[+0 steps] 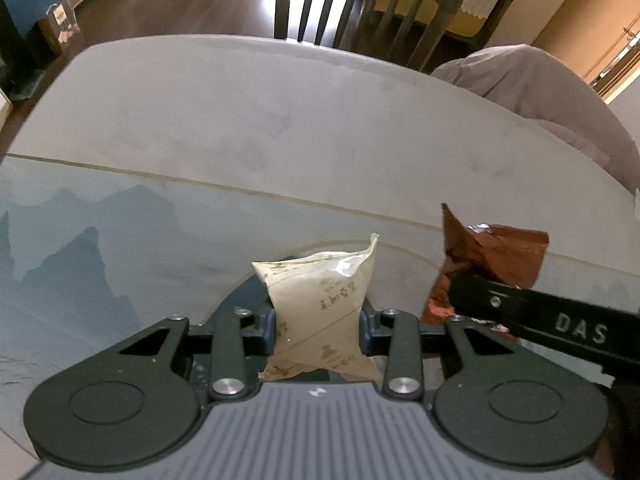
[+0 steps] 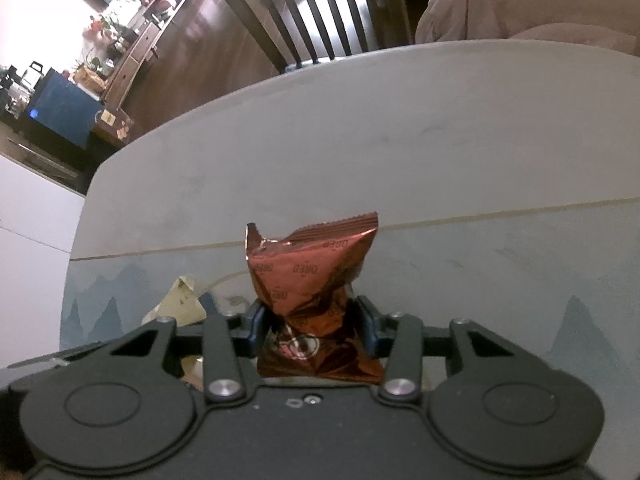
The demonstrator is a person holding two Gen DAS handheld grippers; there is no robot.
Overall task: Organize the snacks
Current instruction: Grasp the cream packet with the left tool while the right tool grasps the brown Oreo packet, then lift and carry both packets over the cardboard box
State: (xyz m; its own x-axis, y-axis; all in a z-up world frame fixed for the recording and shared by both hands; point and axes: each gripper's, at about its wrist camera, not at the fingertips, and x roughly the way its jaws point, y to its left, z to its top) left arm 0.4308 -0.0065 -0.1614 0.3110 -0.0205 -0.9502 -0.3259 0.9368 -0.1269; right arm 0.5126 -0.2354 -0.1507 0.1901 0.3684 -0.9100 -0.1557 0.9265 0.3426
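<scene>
A cream snack packet [image 1: 320, 296] with printed characters stands pinched at its waist between the pads of my left gripper [image 1: 318, 330], which is shut on it. To its right in the left wrist view, the brown foil snack packet [image 1: 492, 256] shows behind the right gripper's black body. In the right wrist view my right gripper [image 2: 314, 326] is shut on that crumpled brown foil packet [image 2: 312, 276], squeezing its lower half. The cream packet [image 2: 180, 304] peeks in at lower left there.
The table wears a pale mat with blue mountain shapes [image 1: 80, 248] and a grey far half [image 1: 280, 112]. A dark slatted chair [image 1: 360, 4] stands past the far edge. A grey cloth heap [image 1: 540, 88] lies at the right corner. Cabinets line the far wall.
</scene>
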